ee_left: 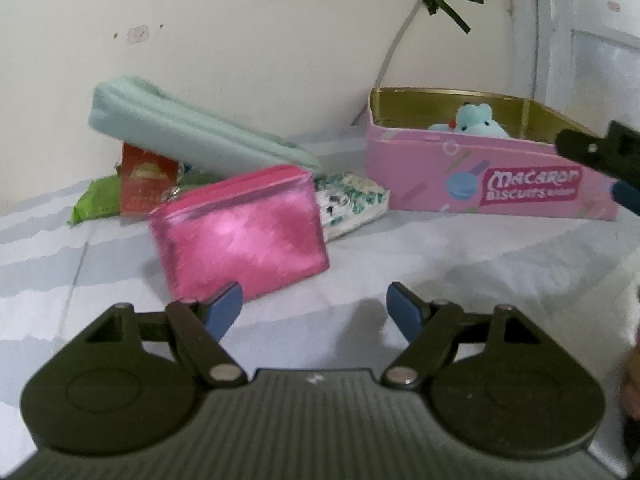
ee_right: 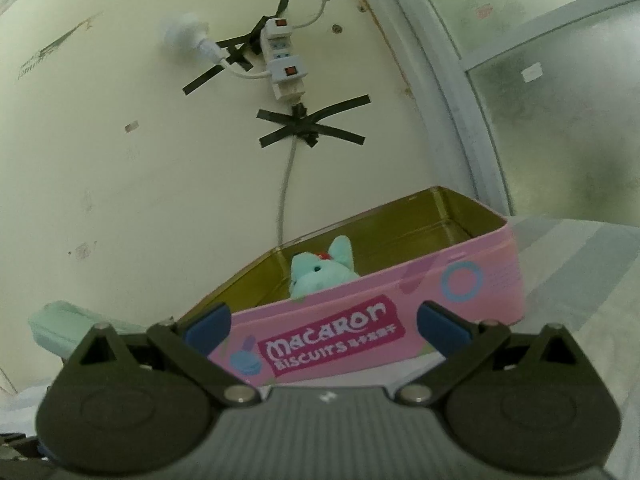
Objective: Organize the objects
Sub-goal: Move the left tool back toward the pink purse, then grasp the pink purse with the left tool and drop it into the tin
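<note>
Hovering our left gripper [ee_left: 314, 308] with fingers spread and empty, the pink pouch [ee_left: 240, 236] just ahead-left; closing off-centre could shove it. Right gripper [ee_right: 324, 326] gapes before the tin [ee_right: 400, 300].

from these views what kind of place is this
Probably a bedroom at home: a striped bedsheet, a taped-up power strip on a scuffed wall, and a biscuit tin holding a plush toy.

Ahead of me a white power strip [ee_right: 282, 62] is fixed to the cream wall [ee_right: 140, 168] with crossed black tape strips [ee_right: 310, 126]; its grey cable [ee_right: 286, 184] hangs down.
</note>
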